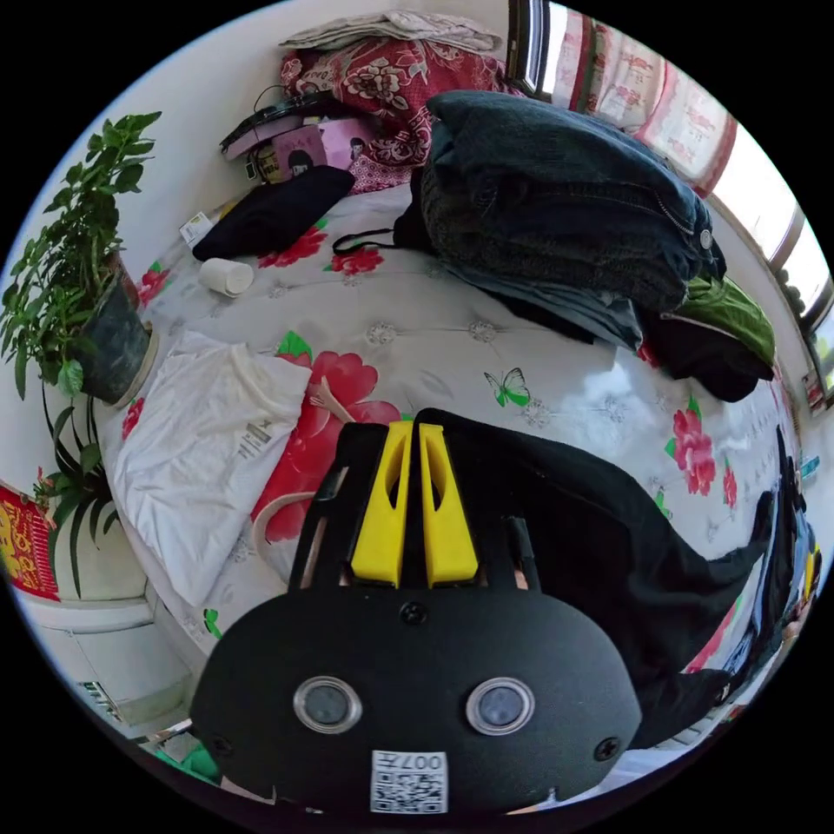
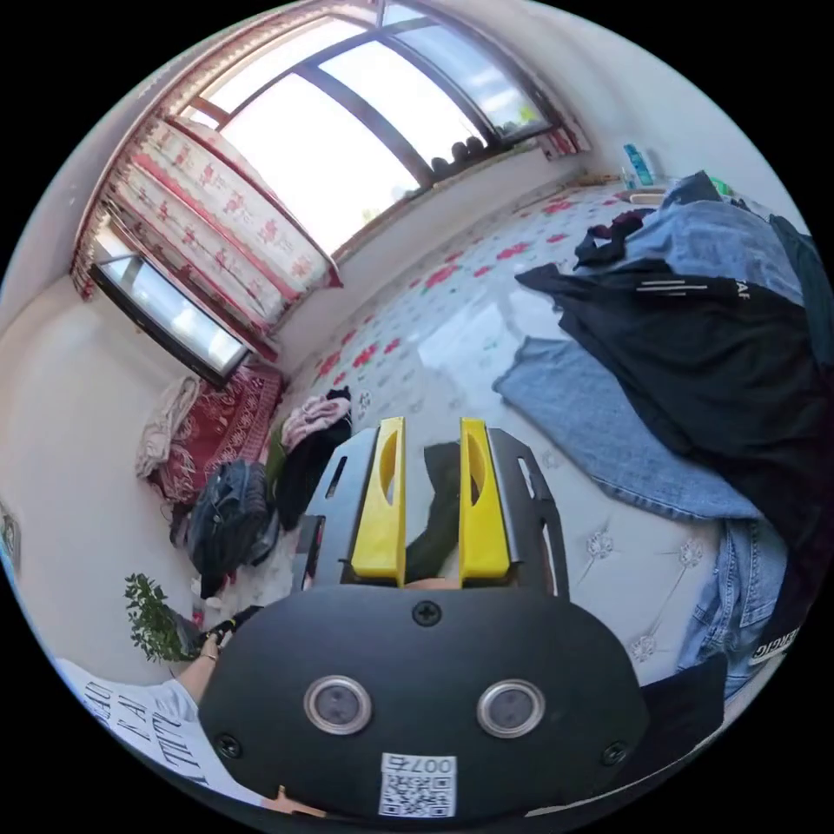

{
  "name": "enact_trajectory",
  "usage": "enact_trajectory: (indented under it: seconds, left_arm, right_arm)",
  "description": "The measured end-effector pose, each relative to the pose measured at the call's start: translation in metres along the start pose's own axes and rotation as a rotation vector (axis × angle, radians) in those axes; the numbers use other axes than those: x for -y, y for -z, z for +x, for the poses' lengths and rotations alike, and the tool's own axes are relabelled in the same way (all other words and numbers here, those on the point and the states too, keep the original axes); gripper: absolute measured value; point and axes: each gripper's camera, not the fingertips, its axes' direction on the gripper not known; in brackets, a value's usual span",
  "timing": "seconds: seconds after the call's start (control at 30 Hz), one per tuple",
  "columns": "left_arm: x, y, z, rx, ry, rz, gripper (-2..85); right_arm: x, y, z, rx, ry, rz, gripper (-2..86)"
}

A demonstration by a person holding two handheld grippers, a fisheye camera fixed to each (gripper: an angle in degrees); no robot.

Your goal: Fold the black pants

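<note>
The black pants (image 1: 591, 539) lie across the floral bed sheet (image 1: 417, 321), stretching from the left gripper toward the right edge of the left gripper view. My left gripper (image 1: 415, 430) has its yellow jaws pressed together on the near edge of the pants. In the right gripper view, the right gripper (image 2: 432, 426) holds its jaws partly apart with a bunched strip of the black pants (image 2: 441, 512) between them, touching both jaws near their base.
A folded white shirt (image 1: 208, 452) lies left of the left gripper, beside a potted plant (image 1: 87, 287). A heap of dark denim clothes (image 1: 565, 208) sits farther back. Blue jeans (image 2: 599, 426) and a black jacket (image 2: 721, 347) lie right of the right gripper.
</note>
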Motion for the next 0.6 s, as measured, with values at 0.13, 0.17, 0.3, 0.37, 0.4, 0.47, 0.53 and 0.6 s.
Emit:
enact_trajectory:
  seconds: [0.13,0.17,0.3,0.37,0.4,0.47,0.53,0.6]
  left_arm:
    - [-0.008,0.011,-0.013,-0.043,0.014,0.042,-0.9]
    - [-0.009,0.013,-0.014,-0.045,0.013,0.048,-0.9]
    - [-0.017,0.030,-0.028,-0.072,0.039,0.079,-0.9]
    - [-0.021,0.037,-0.035,-0.100,0.071,0.089,-0.9]
    - [-0.024,0.043,-0.040,-0.111,0.088,0.099,-0.9]
    - [-0.028,0.052,-0.046,-0.114,0.099,0.111,-0.9]
    - [-0.037,0.067,-0.052,-0.134,0.105,0.141,-0.9]
    - [-0.045,0.079,-0.053,-0.164,0.101,0.169,-0.9]
  right_arm:
    - [0.003,-0.066,0.019,-0.091,0.048,-0.162,8.2]
    - [0.007,-0.086,0.017,-0.120,0.094,-0.172,8.6]
    - [0.025,-0.162,0.035,-0.225,0.051,-0.263,8.5]
    - [0.027,-0.184,0.047,-0.176,-0.019,-0.317,6.5]
    - [0.026,-0.188,0.052,-0.173,-0.066,-0.315,4.7]
    - [0.021,-0.166,0.054,-0.107,-0.107,-0.199,2.6]
    - [0.010,-0.121,0.052,-0.023,-0.137,-0.030,1.4]
    - [-0.020,-0.040,0.043,-0.009,-0.173,0.186,0.8]
